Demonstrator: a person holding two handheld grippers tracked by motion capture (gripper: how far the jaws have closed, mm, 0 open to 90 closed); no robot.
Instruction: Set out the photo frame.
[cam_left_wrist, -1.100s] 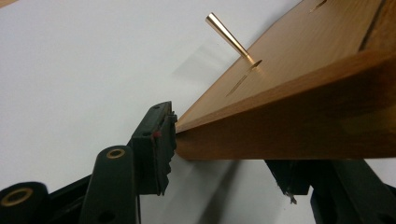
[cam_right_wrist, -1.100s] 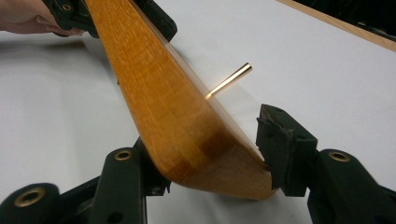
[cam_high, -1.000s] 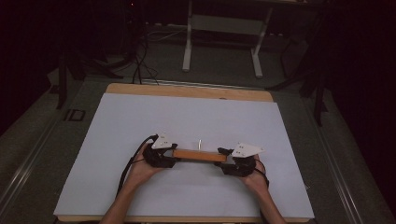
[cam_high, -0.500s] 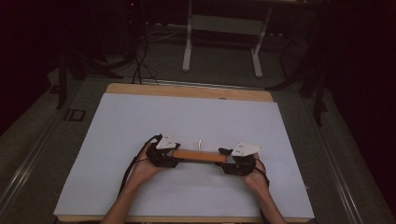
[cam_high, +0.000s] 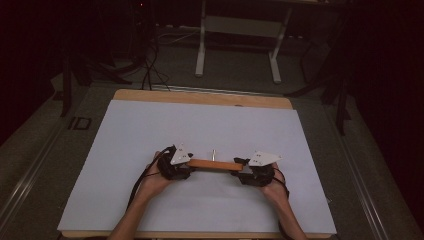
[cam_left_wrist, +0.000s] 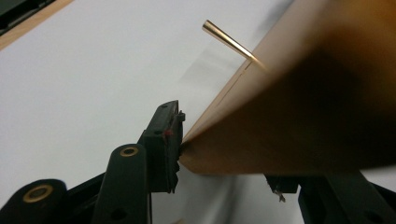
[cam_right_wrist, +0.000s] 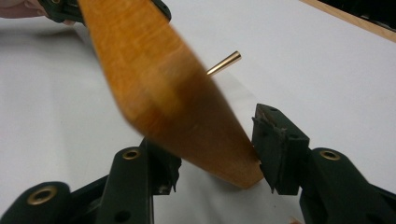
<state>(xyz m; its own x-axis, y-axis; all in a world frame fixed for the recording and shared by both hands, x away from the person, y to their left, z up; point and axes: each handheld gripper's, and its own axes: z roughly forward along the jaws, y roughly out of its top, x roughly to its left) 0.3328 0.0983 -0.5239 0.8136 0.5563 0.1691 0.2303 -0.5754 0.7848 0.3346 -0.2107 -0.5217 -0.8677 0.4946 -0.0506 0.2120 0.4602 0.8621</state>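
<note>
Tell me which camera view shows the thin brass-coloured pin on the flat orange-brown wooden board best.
The left gripper view: the brass-coloured pin stands sharp and close, slanting out of the wooden board. The right gripper view shows its tip past the board's edge. The high view shows it as a tiny sliver.
</note>
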